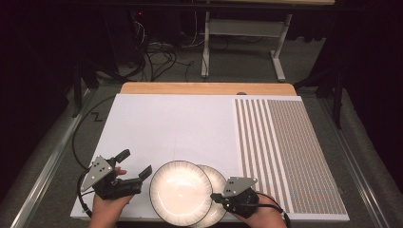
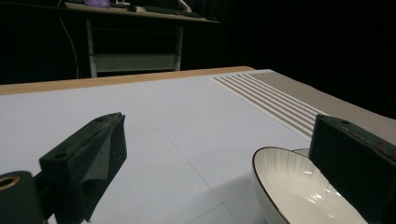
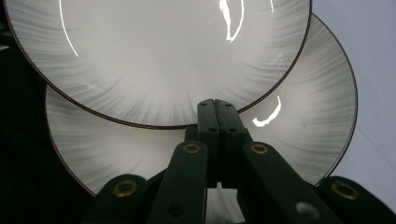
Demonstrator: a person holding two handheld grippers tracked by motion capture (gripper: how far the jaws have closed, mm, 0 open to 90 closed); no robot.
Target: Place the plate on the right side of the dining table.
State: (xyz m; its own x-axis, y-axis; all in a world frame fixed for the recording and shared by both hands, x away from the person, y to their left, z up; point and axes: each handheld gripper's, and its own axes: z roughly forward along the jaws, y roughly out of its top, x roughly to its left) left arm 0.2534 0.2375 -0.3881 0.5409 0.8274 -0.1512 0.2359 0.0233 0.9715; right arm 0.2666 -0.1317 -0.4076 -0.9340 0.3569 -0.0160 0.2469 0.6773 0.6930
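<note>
Down at the near edge of the desk [image 1: 157, 118], about mid-width, sit two glossy plates with thin dark rims and faint grey streaks fanning out from the middle. The upper plate [image 1: 180, 192] overlaps the lower plate [image 1: 217, 183], covering most of its left side, so only a crescent of the lower one shows toward the right. The right hand-held gripper [image 1: 215, 195] has its jaws pressed together right at the rim of the lower plate; in the right gripper view the black tips [image 3: 215, 112] end just at the upper plate's edge, and I honestly can't tell if there's rim pinched between them or they're just closed on nothing. The left hand-held gripper [image 1: 135, 166] sits just off the upper plate's left rim with its jaws wide apart, one jaw close beside that rim, not touching as far as I can see. Handling-wise, these look like glazed ceramic: stiff, fairly heavy for a two-jaw pinch, slick, and chippy if they knock together or drop. I'd say the only real place to grab is the rim, jaws above and below the lip, and since the glaze is slippery a plate could swing or slide out, so lift it low and slow. The striped mat [image 1: 285, 156] on the right side of the desk is well apart from all this.
</note>
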